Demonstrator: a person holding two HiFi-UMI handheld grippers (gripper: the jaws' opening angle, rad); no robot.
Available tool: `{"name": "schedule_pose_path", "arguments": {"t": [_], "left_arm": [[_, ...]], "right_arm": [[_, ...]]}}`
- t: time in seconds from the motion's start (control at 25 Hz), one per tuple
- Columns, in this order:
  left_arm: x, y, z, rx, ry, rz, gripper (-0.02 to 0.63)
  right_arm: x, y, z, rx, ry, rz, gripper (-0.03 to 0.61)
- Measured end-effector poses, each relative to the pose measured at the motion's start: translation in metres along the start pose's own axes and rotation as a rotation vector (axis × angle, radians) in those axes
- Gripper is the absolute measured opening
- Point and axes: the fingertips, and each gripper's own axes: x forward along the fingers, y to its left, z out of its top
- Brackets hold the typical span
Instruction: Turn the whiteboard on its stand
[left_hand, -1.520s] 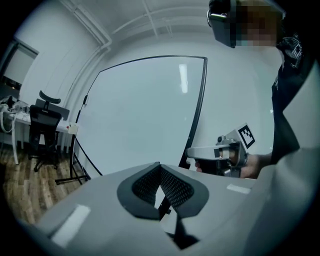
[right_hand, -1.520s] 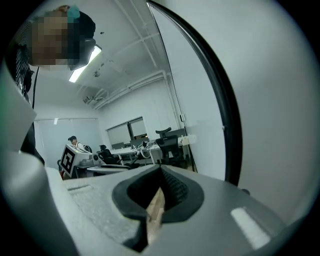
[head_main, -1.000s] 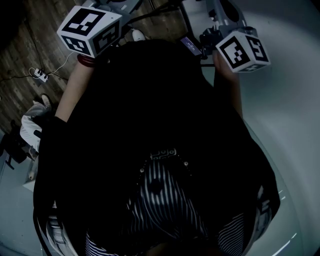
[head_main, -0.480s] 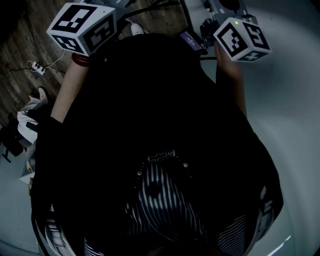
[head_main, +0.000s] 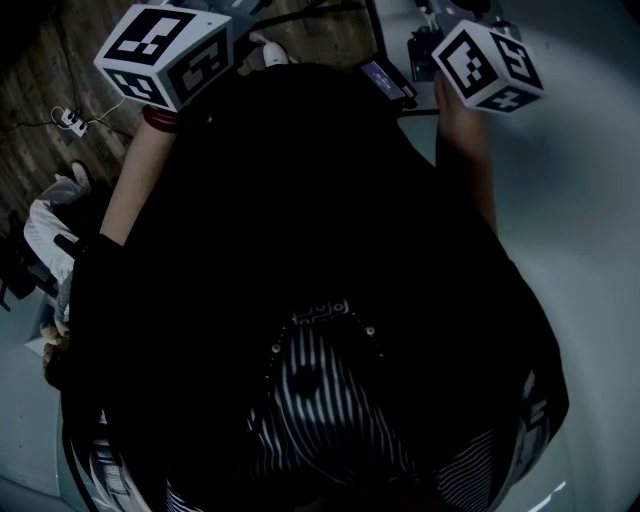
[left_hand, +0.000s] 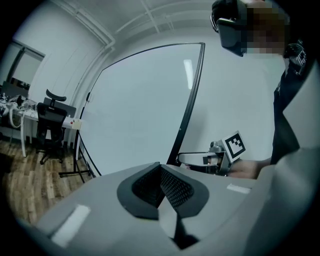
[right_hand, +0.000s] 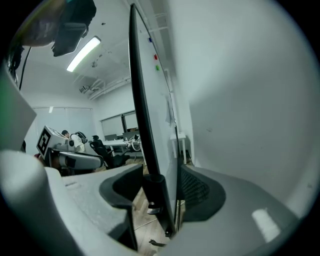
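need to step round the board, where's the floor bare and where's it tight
In the left gripper view, bare wood floor lies between the chair and the stand's foot, left of the board. Tight at the board's right edge, where the right gripper clasps it.

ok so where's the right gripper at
The right gripper is at the side edge of the whiteboard, with the black frame held between its jaws in the right gripper view; the head view shows it at upper right.
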Motion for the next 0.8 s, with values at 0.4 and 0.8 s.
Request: {"name": "schedule_pose_path", "arguments": {"t": [0.4,0.8], "left_arm": [[-0.008,0.001,-0.007,0.015,-0.015,0.049,-0.002],[-0.014,-0.006,0.0,0.014,-0.027,0.059,-0.002]], "right_arm": [[0.019,0.017,-0.028,-0.043,0.071,0.081,0.247],[0.023,0.015,-0.031,-0.133,0.133,0.01,0.203]]}}
